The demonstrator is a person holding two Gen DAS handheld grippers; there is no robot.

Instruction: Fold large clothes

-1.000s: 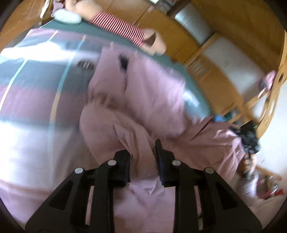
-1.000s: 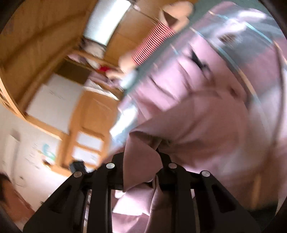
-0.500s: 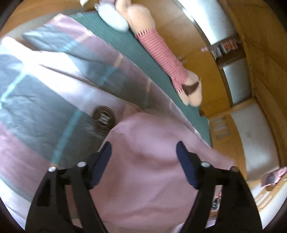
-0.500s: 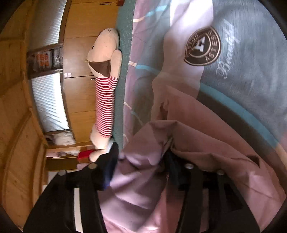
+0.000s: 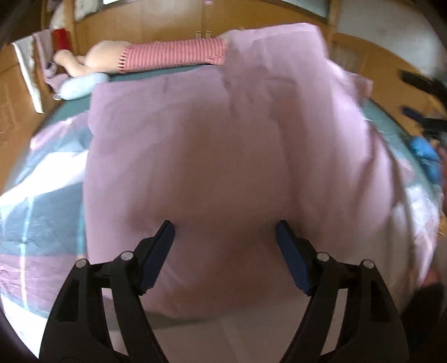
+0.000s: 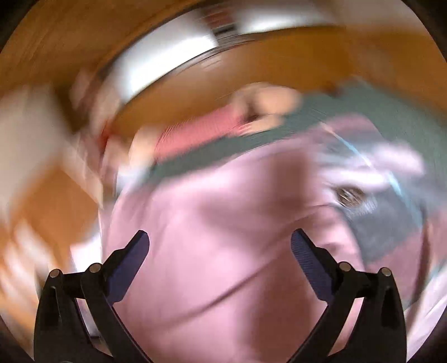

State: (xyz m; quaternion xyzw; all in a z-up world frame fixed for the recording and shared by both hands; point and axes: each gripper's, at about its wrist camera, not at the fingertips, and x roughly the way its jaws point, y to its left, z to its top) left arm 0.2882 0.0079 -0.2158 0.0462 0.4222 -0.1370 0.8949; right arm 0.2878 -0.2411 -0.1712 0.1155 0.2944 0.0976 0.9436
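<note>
A large pink garment point(image 5: 218, 156) lies spread over a bed with a striped cover point(image 5: 42, 201). Its far right part is bunched up higher than the rest. My left gripper point(image 5: 225, 231) hangs above the near part of the cloth, open, with nothing pinched between its blue pads point(image 5: 156, 251). In the blurred right wrist view the same pink garment point(image 6: 223, 237) fills the lower middle. My right gripper point(image 6: 220, 245) is over it with jaws still opening wide, and no cloth is held between them.
A long plush toy with a red-striped body point(image 5: 173, 54) lies along the far edge of the bed, against wooden cabinets point(image 5: 156, 19). A pale blue soft thing point(image 5: 78, 86) sits at the far left. Blue and dark items point(image 5: 424, 150) are at the right edge.
Both grippers were shut on folds of the pink garment a second ago and have let go. The cloth now lies on the bed, and both views have swung round quickly.
</note>
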